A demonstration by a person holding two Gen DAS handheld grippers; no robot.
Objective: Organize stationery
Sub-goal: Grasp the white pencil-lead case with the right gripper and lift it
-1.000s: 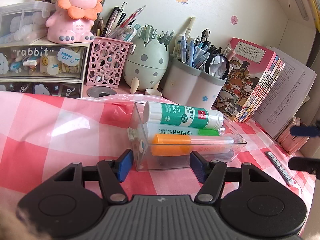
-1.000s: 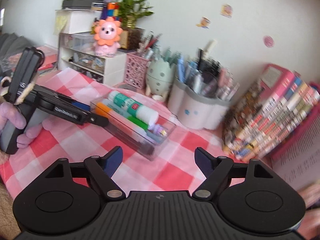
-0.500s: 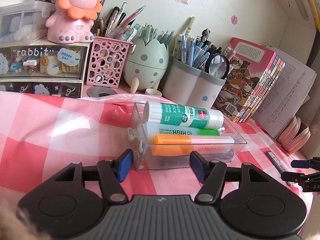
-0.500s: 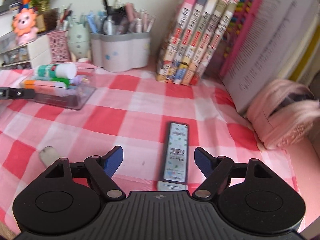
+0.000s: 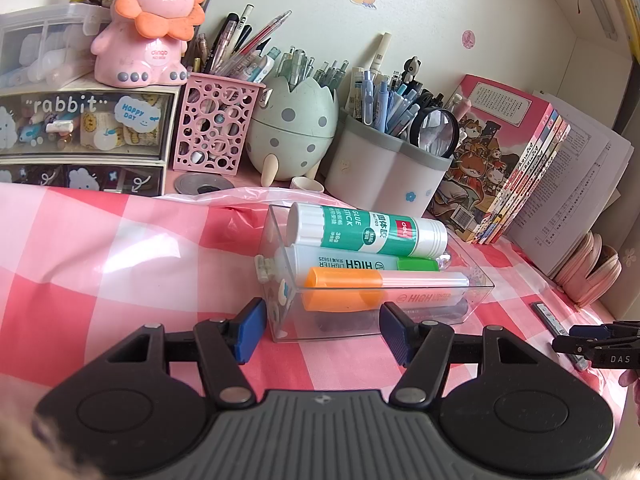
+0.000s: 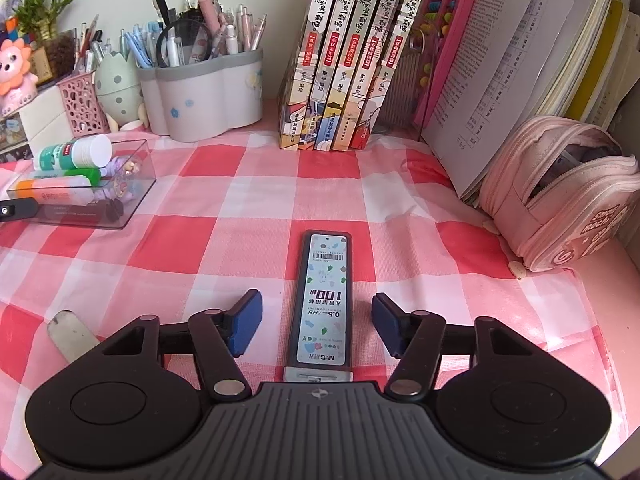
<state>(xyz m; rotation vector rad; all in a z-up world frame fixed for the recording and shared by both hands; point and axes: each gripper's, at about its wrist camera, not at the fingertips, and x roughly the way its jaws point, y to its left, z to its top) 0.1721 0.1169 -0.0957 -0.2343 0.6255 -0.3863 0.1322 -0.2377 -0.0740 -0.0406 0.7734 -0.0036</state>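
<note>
A clear plastic tray [image 5: 476, 280] is gripped at its near end by the left gripper [image 5: 322, 330]; the two blue pads are pressed against the tray's side walls, and this is as narrow as the jaws get. The tray rests on a pink-and-white checked tablecloth [image 5: 100, 264]. In it are laid a green-and-white glue stick [image 5: 366, 230], a green-capped highlighter [image 5: 360, 264] and an orange-capped highlighter [image 5: 380, 280], side by side, with darker items beneath that cannot be identified.

The right gripper [image 6: 316, 328] is held low over the cloth, well to the right of the tray. A flat pencil-lead case [image 6: 324, 300] lies lengthwise between its pads, with a gap visible on each side, so nothing is clamped. The jaws have just been closing toward the case. In the left wrist view, the case [image 5: 546, 314] is seen near the right edge of the cloth, with the right gripper's fingertips [image 5: 580, 340] over its near end.

A white eraser [image 6: 72, 334] lies on the cloth to the left of the right gripper. Behind, a row of books [image 6: 344, 56], a grey-rimmed pen holder [image 6: 208, 92] and a pink pencil pouch [image 6: 560, 196] are ranged along the wall.
</note>
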